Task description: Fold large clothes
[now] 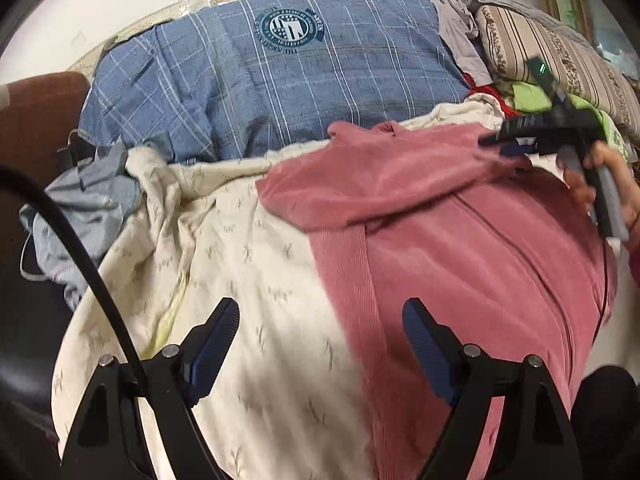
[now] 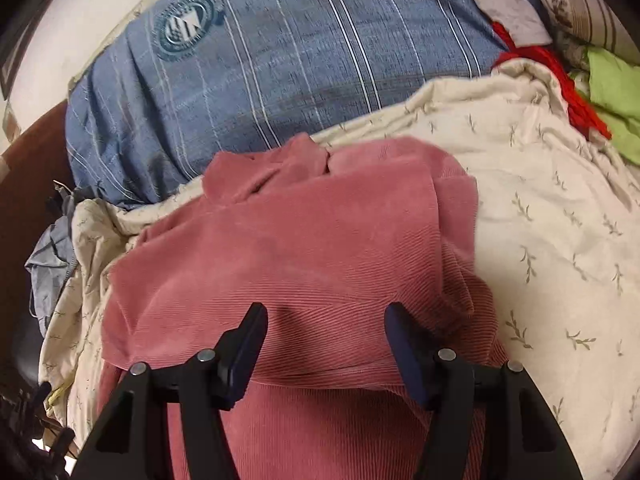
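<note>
Right wrist view shows the right gripper with its jaws parted to a middling width and nothing pinched between them; the pads hover just over the folded edge of a pink corduroy garment, which fills the middle of that view. Its collar sits at twelve o'clock from the jaws, against a blue plaid pillow. A sleeve or side panel already lies folded across the body, its edge running just ahead of the fingertips. Under the garment spreads a cream leaf-print quilt, with red and green cloth bunched at two o'clock.

Left wrist view shows the left gripper with jaws wide and empty, hanging above the line where the pink hem band meets the quilt. The garment's zipper line runs at two o'clock, and the person's hand with the right tool sits at the far right.

Judging by this, the step in hand is the next fold of the body, likely hem toward collar. To do it well, each gripper should probably take a lower corner, pinching pink cloth only and not the quilt beneath. Corduroy is thick and should hold a crease, but the folded panel could slide, so a slow, even lift with both hands seems wise.
</note>
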`<move>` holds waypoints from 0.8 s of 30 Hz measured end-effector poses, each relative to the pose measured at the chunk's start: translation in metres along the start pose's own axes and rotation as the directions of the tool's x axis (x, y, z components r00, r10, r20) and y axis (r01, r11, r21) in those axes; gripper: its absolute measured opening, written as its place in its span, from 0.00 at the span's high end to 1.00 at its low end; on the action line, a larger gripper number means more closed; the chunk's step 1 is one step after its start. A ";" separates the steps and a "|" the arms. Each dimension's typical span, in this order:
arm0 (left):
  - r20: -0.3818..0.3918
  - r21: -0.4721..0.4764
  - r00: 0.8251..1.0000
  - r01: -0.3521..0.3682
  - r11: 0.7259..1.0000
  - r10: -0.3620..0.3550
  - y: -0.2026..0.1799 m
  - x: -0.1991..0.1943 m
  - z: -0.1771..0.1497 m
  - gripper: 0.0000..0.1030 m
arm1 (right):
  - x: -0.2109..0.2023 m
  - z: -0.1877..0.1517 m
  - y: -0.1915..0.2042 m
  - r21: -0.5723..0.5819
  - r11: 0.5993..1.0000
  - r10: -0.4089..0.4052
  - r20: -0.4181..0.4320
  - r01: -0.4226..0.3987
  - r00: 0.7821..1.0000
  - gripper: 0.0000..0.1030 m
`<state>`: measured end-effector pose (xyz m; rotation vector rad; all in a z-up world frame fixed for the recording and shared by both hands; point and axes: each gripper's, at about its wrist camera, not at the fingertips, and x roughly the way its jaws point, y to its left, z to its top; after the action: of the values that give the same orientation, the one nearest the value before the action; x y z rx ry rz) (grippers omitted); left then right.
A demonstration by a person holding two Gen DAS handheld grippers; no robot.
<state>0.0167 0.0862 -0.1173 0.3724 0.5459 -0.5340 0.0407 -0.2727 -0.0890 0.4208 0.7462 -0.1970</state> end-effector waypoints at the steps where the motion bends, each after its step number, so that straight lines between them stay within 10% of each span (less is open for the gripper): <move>1: -0.001 0.001 1.000 0.008 1.000 -0.008 0.001 -0.002 -0.004 0.19 | -0.008 0.000 0.002 -0.002 1.000 0.018 0.018 -0.018 1.000 0.38; 8: -0.046 -0.005 0.998 -0.034 0.999 0.033 0.005 -0.002 -0.026 0.19 | -0.061 -0.018 0.001 -0.089 0.995 0.055 0.095 -0.047 0.994 0.38; 24: -0.070 0.008 0.997 -0.016 1.000 0.016 -0.025 -0.002 -0.023 0.19 | -0.029 0.014 -0.076 0.225 0.946 0.237 0.008 -0.233 0.971 0.47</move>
<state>-0.0077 0.0780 -0.1395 0.4036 0.6077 -0.5091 0.0040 -0.3469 -0.0821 0.7234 0.6880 -0.0524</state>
